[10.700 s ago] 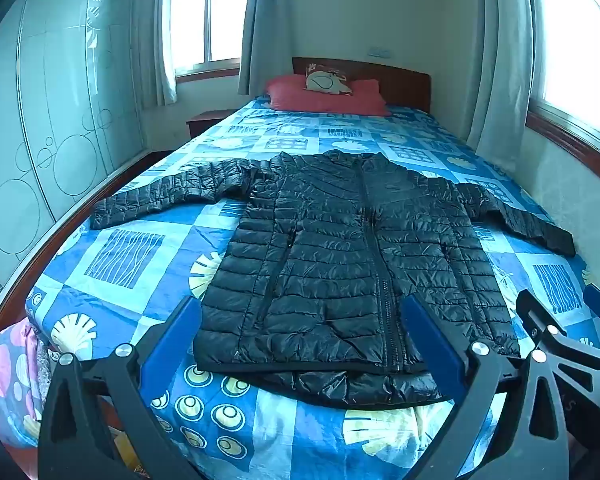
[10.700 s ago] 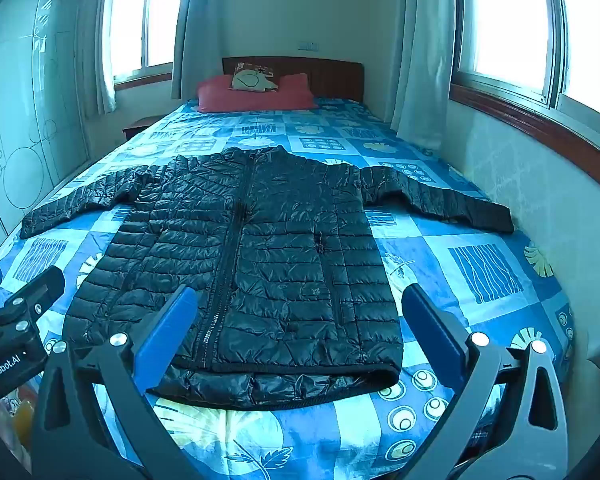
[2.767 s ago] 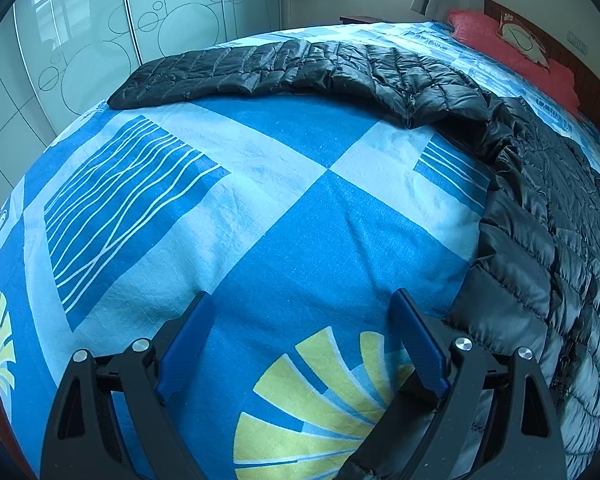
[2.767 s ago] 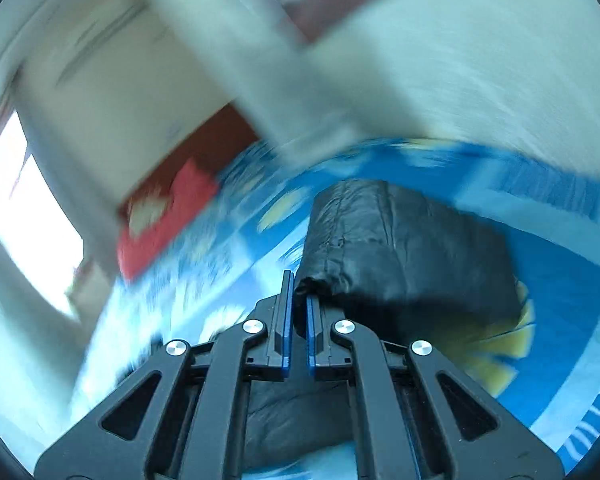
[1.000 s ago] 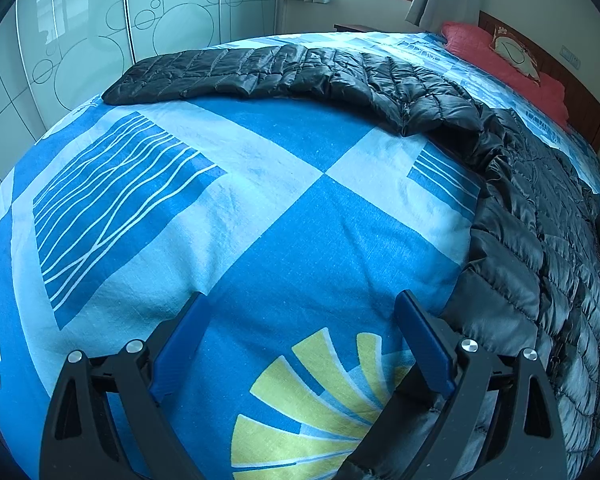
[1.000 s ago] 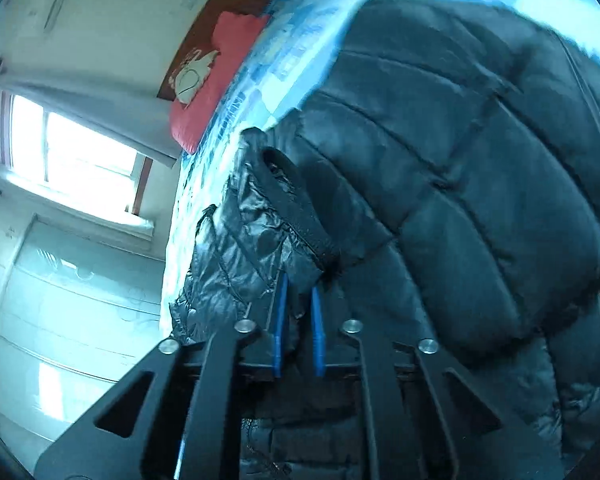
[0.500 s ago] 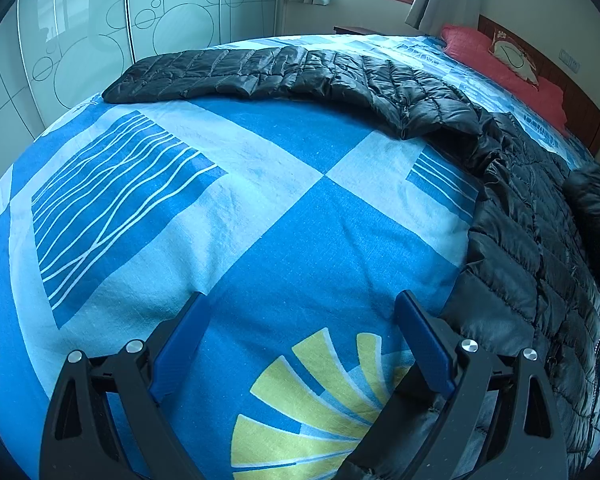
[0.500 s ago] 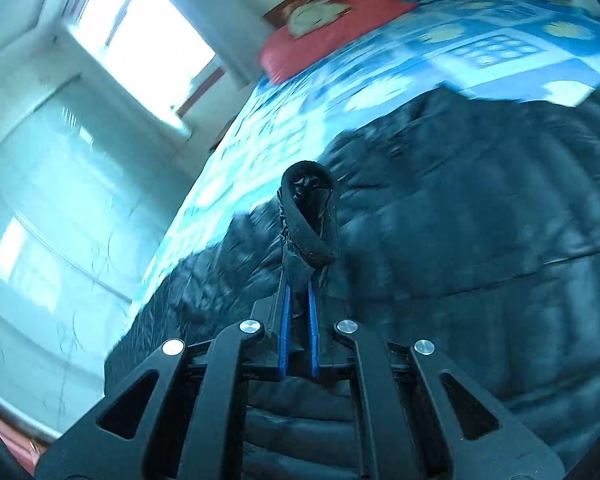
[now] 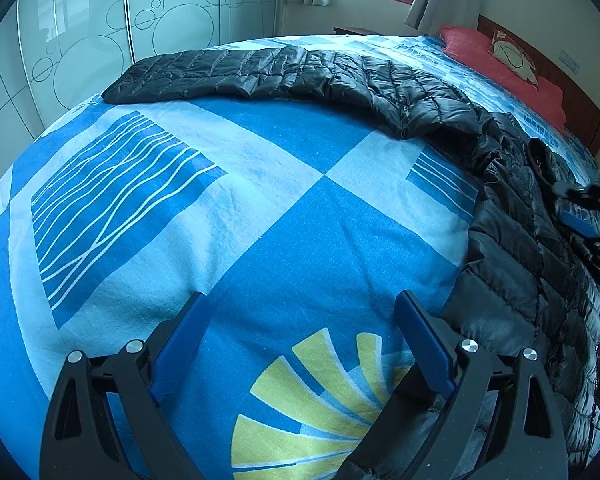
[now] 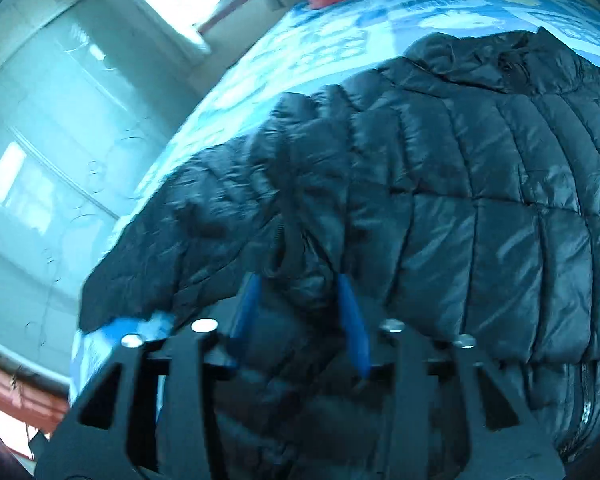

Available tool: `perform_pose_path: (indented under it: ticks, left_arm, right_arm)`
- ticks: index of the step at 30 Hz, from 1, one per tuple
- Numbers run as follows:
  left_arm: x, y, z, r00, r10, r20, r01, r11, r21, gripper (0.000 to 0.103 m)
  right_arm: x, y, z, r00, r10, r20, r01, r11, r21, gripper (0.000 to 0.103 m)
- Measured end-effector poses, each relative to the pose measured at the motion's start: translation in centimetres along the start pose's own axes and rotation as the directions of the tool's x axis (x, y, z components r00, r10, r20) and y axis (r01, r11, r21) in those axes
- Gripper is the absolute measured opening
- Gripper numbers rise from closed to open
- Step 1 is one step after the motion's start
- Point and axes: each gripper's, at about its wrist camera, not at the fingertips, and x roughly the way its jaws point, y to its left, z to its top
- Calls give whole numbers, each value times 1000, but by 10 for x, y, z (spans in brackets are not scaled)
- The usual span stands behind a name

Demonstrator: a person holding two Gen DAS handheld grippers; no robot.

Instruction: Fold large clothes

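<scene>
A black quilted puffer jacket point(image 9: 512, 248) lies on the blue patterned bed. Its left sleeve point(image 9: 260, 74) stretches out flat toward the wardrobe side. My left gripper point(image 9: 300, 336) is open and empty, low over bare bedsheet just left of the jacket's hem edge. My right gripper point(image 10: 300, 296) is open directly over the jacket body point(image 10: 480, 184), with the folded-over right sleeve cuff point(image 10: 288, 240) lying loose between and ahead of its blue fingers. The right gripper also shows at the right edge of the left wrist view point(image 9: 588, 220).
The bed sheet point(image 9: 220, 200) has blue squares and yellow shell prints. Red pillows point(image 9: 500, 60) and a wooden headboard lie at the far end. A glass-fronted wardrobe point(image 9: 80, 40) stands along the left side. Windows with curtains are behind.
My right gripper, which was shut on the sleeve cuff and carrying it across the jacket, has opened and let the cuff drop onto the jacket body. The left gripper has stayed put.
</scene>
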Motion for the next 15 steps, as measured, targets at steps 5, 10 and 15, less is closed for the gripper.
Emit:
perform_pose_path:
  ticks: [5, 10, 15]
  left_arm:
    - [0, -1, -1, 1000, -1, 2, 1, 1000, 0, 93]
    - [0, -1, -1, 1000, -3, 3, 3, 1000, -1, 93]
    - [1, -4, -1, 1000, 3, -1, -3, 1000, 8, 95]
  right_arm:
    - [-72, -29, 2, 995, -22, 97, 25, 999, -30, 43]
    - [-174, -141, 18, 939, -258, 227, 241, 966, 98, 31]
    - [-217, -249, 13, 888, -421, 186, 363, 889, 278, 17]
